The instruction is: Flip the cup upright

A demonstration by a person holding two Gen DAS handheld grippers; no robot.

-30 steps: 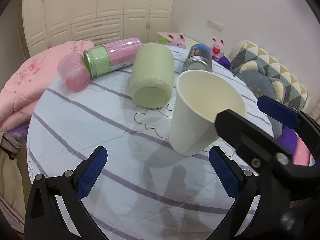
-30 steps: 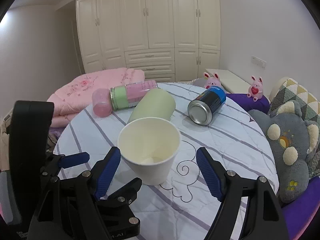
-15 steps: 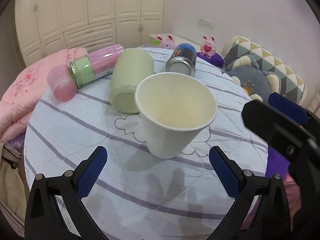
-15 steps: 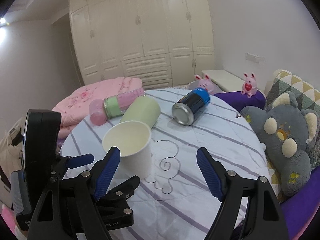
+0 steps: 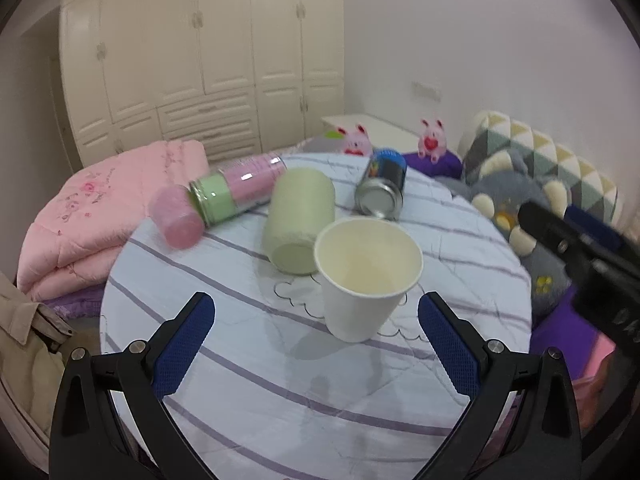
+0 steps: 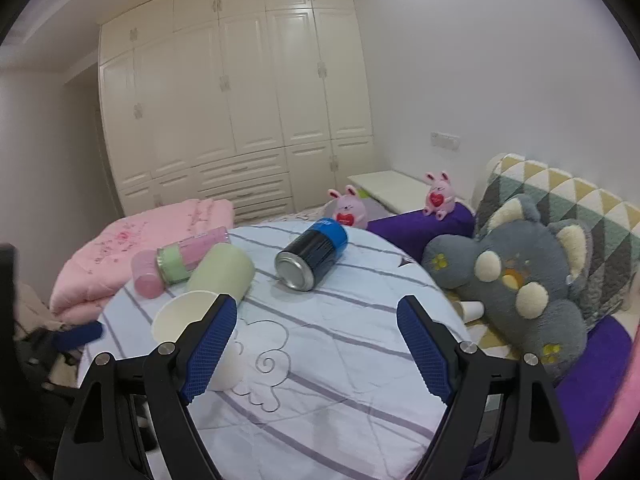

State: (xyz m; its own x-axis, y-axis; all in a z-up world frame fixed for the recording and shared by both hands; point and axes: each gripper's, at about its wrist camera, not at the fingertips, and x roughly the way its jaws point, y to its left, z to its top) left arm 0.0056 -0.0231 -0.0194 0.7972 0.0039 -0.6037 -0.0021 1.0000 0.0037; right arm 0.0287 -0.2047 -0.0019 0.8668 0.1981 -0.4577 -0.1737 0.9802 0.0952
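Observation:
A white paper cup [image 5: 366, 278] stands upright, mouth up, on the round table with a striped cloth [image 5: 240, 360]. In the right wrist view the cup [image 6: 178, 318] is partly hidden behind my left finger. My left gripper [image 5: 316, 342] is open and empty, a little back from the cup. My right gripper [image 6: 316, 344] is open and empty, to the right of the cup and raised above the table. The right gripper also shows blurred at the right edge of the left wrist view [image 5: 580, 240].
A pale green cup [image 5: 300, 218], a pink and green bottle [image 5: 228, 198] and a blue can [image 5: 382, 190] lie on their sides behind the cup. A pink quilt [image 5: 84, 216] lies left. A grey plush toy [image 6: 516, 280] and cushions are right.
Both grippers have drawn back and up from the cup. The right gripper has swung right, so the cup now sits at its left finger. The cup stays upright on the table.

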